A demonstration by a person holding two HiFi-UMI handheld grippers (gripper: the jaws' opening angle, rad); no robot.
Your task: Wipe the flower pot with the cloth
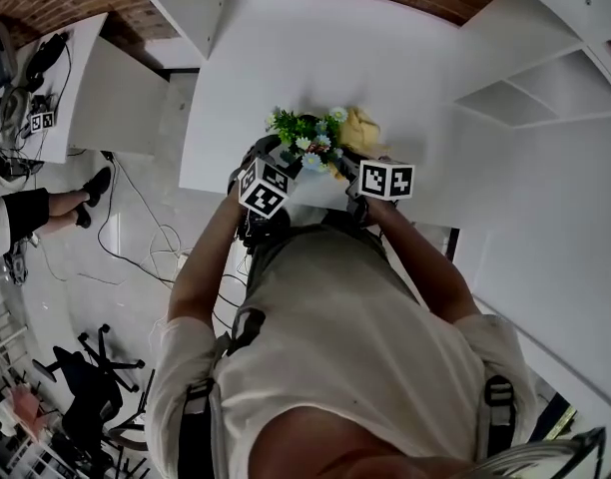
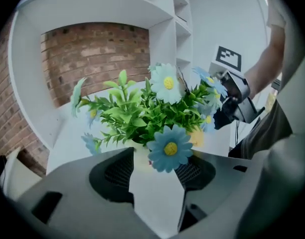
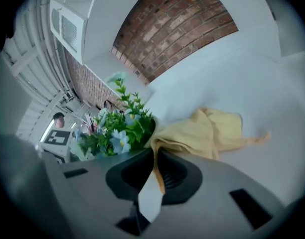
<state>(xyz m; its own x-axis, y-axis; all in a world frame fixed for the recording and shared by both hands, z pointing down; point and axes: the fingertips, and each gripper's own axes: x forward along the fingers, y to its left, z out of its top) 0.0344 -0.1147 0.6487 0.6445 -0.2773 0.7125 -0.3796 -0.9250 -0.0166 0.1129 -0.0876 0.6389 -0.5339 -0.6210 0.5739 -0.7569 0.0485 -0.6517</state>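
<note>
head view steeply down over table [image 1: 315,58]; both gripper views close on shared flowers [image 1: 307,138], opposite sides.

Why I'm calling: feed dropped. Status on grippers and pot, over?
Left gripper open, flower pot at its jaw tips, not gripped. Right gripper shut on cloth, beside the pot. Nothing seen in the way.

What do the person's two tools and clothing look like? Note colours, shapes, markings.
Left tool and right tool: grey jaws, black ribbed pads, each with a cube of black-and-white square markers. Pale short-sleeved shirt, dark shoulder straps.
</note>
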